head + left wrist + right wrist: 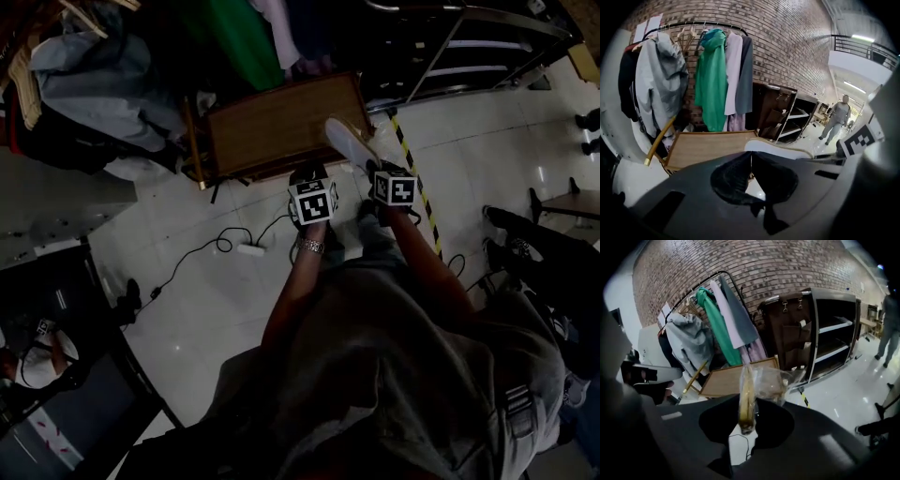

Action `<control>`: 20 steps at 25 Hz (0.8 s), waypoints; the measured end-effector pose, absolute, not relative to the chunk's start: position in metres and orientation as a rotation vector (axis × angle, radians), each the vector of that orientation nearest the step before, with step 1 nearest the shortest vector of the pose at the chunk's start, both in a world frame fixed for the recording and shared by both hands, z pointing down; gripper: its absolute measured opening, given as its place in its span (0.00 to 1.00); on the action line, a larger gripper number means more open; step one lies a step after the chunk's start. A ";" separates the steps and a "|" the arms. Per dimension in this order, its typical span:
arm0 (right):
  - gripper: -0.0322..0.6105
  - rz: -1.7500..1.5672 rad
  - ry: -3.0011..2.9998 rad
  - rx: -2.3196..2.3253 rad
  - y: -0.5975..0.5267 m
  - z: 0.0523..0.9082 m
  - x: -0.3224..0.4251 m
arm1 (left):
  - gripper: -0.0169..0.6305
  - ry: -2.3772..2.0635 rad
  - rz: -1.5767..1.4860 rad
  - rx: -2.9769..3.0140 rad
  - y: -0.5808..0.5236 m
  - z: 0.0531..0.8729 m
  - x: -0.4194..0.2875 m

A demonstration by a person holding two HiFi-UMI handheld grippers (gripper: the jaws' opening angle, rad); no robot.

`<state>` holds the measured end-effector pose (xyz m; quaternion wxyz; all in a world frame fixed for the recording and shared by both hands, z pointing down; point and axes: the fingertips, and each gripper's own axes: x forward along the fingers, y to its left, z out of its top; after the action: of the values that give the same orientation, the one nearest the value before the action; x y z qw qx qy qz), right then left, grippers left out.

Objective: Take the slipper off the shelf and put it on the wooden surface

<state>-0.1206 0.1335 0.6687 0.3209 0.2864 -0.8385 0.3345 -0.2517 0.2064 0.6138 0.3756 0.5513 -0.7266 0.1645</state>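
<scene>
While the person stands on pale floor tiles facing a brick wall, the right gripper has its fingers clamped on the slipper. That gripper's view shows the slipper edge-on between them, wrapped in a clear plastic bag (the bag bulges out to the right of the sole). In the head view the slipper is a long pale shape reaching forward from the right gripper. Its far end lies over the near right corner of the wooden surface; whether it touches the wood I cannot tell.

The left gripper is just beside the right one, on its left, and its fingers are pressed together with nothing between them. From the left gripper view the slipper's white side and tan edge show just ahead, at the right of the wooden surface's corner.

The wooden surface is a low rimmed board standing before a clothes rack hung with a grey jacket, a green garment and pale and dark pieces. To the right of the rack stands a dark shelf with pale boards. On the tiles lies a white power strip with a black cable, and yellow-and-black striped tape runs past the right gripper. Another person is on the far floor, beyond the shelf.
</scene>
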 end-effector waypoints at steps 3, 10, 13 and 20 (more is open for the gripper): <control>0.15 0.908 -2.165 0.684 0.168 0.694 -0.128 | 0.04 -1.858 0.426 1.386 0.222 0.625 -0.257; 0.15 0.988 -2.010 0.702 0.202 0.757 -0.107 | 0.04 -1.816 0.430 1.355 0.243 0.655 -0.255; 0.15 1.028 -1.961 0.779 0.194 0.806 -0.096 | 0.04 -1.799 0.441 1.328 0.251 0.678 -0.258; 0.15 1.228 -1.931 0.849 0.183 0.882 -0.088 | 0.04 -1.744 0.450 1.285 0.254 0.740 -0.274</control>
<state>-0.0880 0.1834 0.8818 0.3431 0.3267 -0.7431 0.4726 -0.2735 0.2537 0.7405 0.4482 0.5193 -0.7046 0.1817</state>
